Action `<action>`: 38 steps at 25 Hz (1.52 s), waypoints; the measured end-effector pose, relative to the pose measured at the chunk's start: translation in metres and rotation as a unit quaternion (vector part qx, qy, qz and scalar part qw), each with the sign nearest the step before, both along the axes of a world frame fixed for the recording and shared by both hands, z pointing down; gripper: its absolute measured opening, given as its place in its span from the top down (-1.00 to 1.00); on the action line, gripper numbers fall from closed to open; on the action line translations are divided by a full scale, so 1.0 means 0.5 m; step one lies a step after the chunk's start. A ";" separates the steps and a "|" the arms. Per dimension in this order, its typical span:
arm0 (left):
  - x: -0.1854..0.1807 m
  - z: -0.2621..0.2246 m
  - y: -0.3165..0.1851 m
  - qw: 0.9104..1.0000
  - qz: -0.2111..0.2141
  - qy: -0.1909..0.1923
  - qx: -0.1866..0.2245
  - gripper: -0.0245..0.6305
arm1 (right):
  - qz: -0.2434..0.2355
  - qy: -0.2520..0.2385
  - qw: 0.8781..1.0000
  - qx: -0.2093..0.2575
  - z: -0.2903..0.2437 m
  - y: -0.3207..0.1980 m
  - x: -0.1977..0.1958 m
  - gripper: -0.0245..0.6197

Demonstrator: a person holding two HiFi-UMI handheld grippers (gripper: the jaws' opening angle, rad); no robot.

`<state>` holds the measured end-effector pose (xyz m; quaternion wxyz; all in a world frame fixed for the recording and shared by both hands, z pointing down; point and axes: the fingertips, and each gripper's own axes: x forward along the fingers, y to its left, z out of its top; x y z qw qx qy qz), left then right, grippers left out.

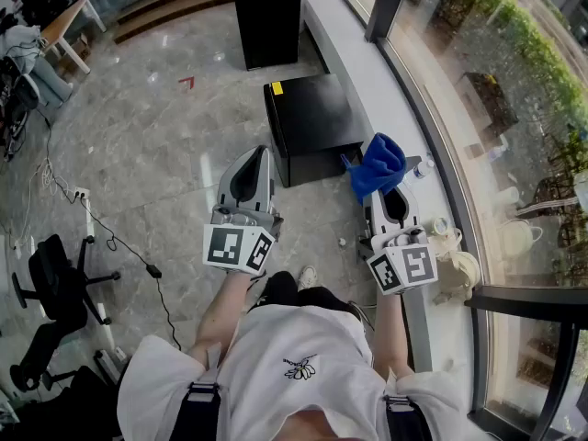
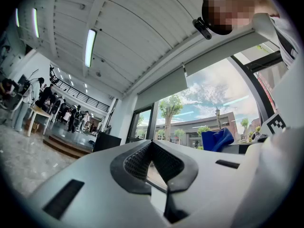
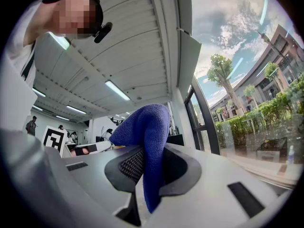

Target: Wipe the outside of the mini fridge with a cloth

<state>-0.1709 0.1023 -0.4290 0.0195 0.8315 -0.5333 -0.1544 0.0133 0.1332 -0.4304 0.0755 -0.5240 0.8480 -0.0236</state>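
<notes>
The black mini fridge [image 1: 312, 122] lies on the stone floor by the window ledge, ahead of both grippers. My right gripper [image 1: 386, 189] is shut on a blue cloth [image 1: 378, 163], which bunches up above its jaws just right of the fridge's near corner. In the right gripper view the cloth [image 3: 146, 137] hangs pinched between the ribbed pads [image 3: 130, 164]. My left gripper [image 1: 258, 154] is held in the air near the fridge's front left, jaws closed and holding nothing. In the left gripper view the pads [image 2: 137, 161] meet at the tip, and the cloth [image 2: 216, 139] shows off to the right.
A tall black cabinet [image 1: 267, 12] stands behind the fridge. The white window ledge [image 1: 367, 72] and glass wall run along the right, with a bottle [image 1: 423, 166] and white bags [image 1: 457, 251] on it. A power strip [image 1: 80, 194] with cables and an office chair [image 1: 50, 278] sit at the left.
</notes>
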 end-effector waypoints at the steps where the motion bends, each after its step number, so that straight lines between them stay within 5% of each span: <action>1: 0.004 0.018 -0.016 1.000 -0.004 0.000 -0.007 0.91 | -0.002 -0.001 1.000 -0.005 0.015 -0.022 0.006 0.67; 10: 0.015 0.189 -0.196 0.999 -0.032 -0.017 -0.027 0.91 | -0.032 0.010 0.999 0.008 0.153 -0.210 0.005 0.67; 16: 0.013 0.346 -0.281 0.999 -0.044 -0.031 -0.004 0.91 | -0.054 0.004 0.998 0.024 0.304 -0.304 -0.010 0.67; 31: 0.020 1.086 -0.377 0.994 -0.094 -0.046 0.013 0.91 | -0.101 -0.035 0.992 0.061 1.029 -0.423 0.008 0.67; 38: 0.020 1.309 -0.410 0.993 -0.102 -0.040 -0.040 0.91 | -0.116 -0.048 0.992 0.017 1.229 -0.475 0.006 0.67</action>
